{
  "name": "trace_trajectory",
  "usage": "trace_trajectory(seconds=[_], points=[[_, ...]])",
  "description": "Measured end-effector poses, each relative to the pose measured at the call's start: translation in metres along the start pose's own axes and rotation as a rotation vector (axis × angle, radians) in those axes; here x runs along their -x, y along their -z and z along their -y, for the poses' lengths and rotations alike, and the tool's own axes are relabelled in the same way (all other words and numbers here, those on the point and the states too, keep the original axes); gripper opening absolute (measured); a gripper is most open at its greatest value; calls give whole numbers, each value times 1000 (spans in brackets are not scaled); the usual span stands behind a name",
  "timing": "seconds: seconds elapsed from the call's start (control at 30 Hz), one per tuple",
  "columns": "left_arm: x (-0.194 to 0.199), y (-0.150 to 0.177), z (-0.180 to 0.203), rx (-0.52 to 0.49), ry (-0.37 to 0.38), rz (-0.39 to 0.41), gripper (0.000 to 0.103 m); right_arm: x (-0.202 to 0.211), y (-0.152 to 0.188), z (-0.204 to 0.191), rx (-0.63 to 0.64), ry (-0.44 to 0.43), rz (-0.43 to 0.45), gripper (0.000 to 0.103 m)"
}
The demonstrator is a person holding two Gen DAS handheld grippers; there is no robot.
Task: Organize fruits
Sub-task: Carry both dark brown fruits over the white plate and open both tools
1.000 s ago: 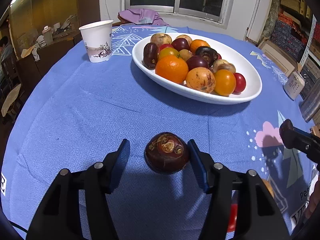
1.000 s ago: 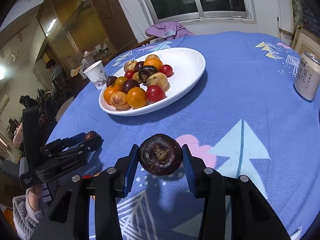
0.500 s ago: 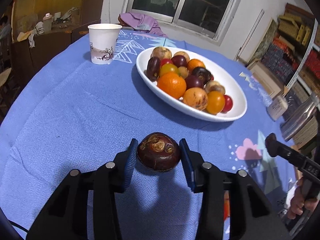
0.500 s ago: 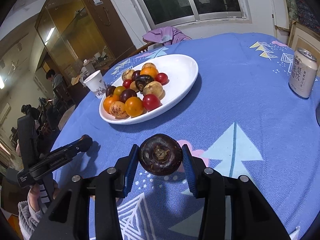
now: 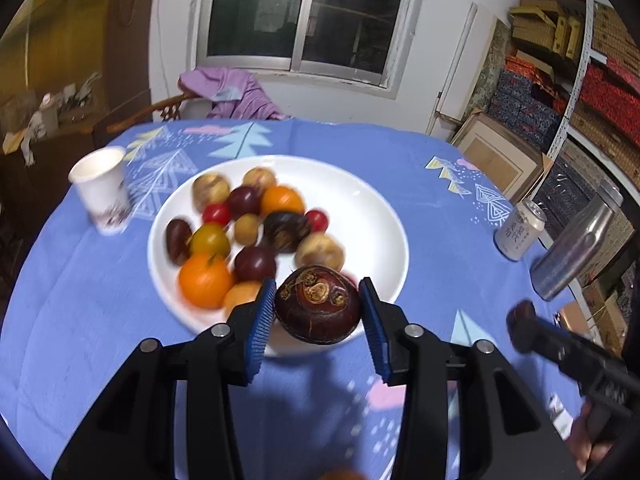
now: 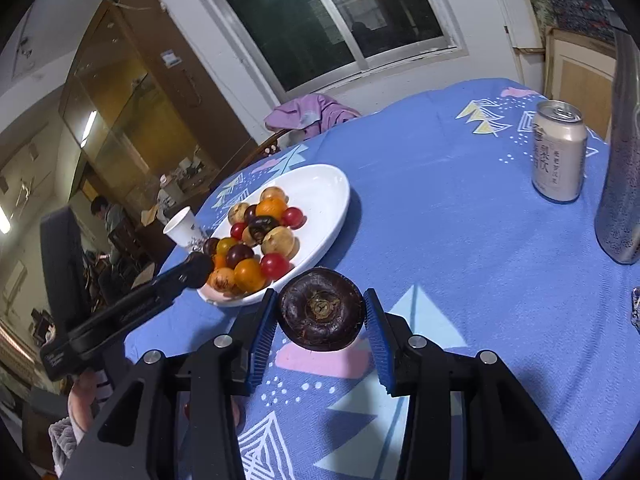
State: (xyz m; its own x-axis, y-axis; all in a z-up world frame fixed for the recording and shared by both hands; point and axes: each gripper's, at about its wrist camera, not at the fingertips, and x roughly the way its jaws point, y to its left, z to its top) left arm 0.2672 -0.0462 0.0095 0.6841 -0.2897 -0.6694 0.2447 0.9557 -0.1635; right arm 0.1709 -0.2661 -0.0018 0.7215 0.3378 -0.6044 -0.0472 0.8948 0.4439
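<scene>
My left gripper [image 5: 318, 286] is shut on a dark red-brown round fruit [image 5: 318, 308], held in the air over the near rim of the white oval plate [image 5: 384, 216]. The plate holds several fruits: oranges, red tomatoes, dark plums and tan ones. My right gripper [image 6: 320, 294] is shut on a dark purple mangosteen [image 6: 320, 316], above the blue cloth just right of the plate [image 6: 328, 184]. In the right wrist view the left gripper [image 6: 196, 268] shows at the plate's near end. In the left wrist view the right gripper [image 5: 520, 324] shows at the lower right.
A paper cup [image 5: 102, 192] stands left of the plate. A drink can [image 6: 558, 152] and a steel bottle [image 6: 620, 160] stand at the table's right. A chair with purple cloth [image 5: 236, 92] is behind the table. A person [image 6: 104, 212] is far off at the left.
The left gripper's jaws closed on the red-brown fruit, lifted it off the cloth and carried it to the plate's near rim. The right gripper rose a little with its mangosteen.
</scene>
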Motion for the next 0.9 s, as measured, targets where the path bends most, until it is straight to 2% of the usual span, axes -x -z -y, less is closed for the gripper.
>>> trace_trajectory(seconds=[0.13,0.3,0.47,0.5,0.53,0.7,0.8,0.9], points=[[-37,-21,12,31,41,-32,42,1,-5,8,-22,5,9,44],[-74,-28,40,3,108,-76,42,4,-8,14,-48,16,29,44],[-94,-25,54,-28,105,-104,42,7,-9,17,-58,19,46,44],[-96,-24,54,-28,102,-110,43,7,-9,16,-57,19,46,44],[-97,-23,54,-29,89,-112,52,7,-9,17,-57,20,47,44],[-72,-26,43,-15,83,-61,57,5,-8,20,-67,24,41,44],[-40,-20,30,-26,29,0,82,5,-8,22,-73,26,40,44],[-11,1,11,-60,-39,20,84,1,-6,24,-80,23,28,44]])
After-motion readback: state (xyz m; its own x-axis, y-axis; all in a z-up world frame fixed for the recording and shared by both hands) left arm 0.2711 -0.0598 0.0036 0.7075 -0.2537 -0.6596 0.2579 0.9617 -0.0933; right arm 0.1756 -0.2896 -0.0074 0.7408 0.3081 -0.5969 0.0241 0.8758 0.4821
